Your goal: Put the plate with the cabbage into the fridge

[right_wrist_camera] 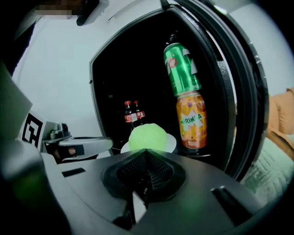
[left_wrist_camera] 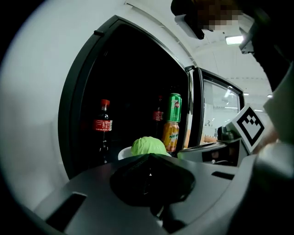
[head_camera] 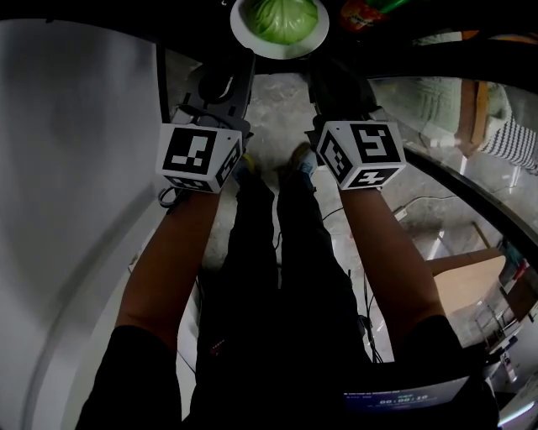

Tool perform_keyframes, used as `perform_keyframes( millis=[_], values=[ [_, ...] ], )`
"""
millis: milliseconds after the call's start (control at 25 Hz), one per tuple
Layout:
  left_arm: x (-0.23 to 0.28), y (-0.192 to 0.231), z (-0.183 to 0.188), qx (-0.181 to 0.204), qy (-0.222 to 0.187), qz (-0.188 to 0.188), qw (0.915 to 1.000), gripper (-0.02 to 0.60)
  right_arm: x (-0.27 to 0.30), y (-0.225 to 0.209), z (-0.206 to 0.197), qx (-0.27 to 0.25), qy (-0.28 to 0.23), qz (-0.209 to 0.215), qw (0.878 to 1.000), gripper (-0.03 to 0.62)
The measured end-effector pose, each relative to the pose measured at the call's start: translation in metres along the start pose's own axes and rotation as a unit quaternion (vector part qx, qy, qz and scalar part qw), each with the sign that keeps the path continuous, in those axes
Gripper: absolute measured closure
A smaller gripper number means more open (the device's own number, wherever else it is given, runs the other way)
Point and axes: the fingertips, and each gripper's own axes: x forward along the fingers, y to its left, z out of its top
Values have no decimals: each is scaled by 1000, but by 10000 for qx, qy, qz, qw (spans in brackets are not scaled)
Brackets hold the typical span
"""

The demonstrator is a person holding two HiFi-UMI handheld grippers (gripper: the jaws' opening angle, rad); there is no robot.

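- plate (head_camera: pixel 282 53) with cabbage (head_camera: pixel 286 18) is found at the far middle of the head view, at the mouth of the open fridge (right_wrist_camera: pixel 115 82). whether it rests on a shelf cannot be told; the interior is too dark.
- left gripper (left_wrist_camera: pixel 149 158): jaws are seen drawn together, with the plate's near rim right at their tips. a pinch on the rim is judged, since the contact itself is hidden by the jaw bodies.
- right gripper (right_wrist_camera: pixel 146 153): jaws are likewise closed, with the rim right at their tips; the same pinch is judged.
- key relation: the plate lies straight ahead of both jaws, carried level between them, left gripper at its near-left rim, right at its near-right. no long axis, as it is round. neither hand is nearer.
- edges: the door (right_wrist_camera: pixel 239 92) stands close on the right, with a green can (right_wrist_camera: pixel 180 69) above an orange can (right_wrist_camera: pixel 192 120). the fridge frame lies on the left.
- cola bottles (right_wrist_camera: pixel 133 117) are noted far inside, behind the plate.
- room judged tight on the right, so a straight push inward is suggested.
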Motion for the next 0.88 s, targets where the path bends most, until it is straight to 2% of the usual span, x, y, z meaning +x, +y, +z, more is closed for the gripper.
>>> perform_keyframes(
  millis=[200,880],
  values=[
    [0,3,-8,135,71,18,9999,577,3,8,-7,-165,94,98,9998,588],
    [16,6,-23,150,214,-83,9996,577,13,3,-13,-184,120,8,9998,588]
  ],
)
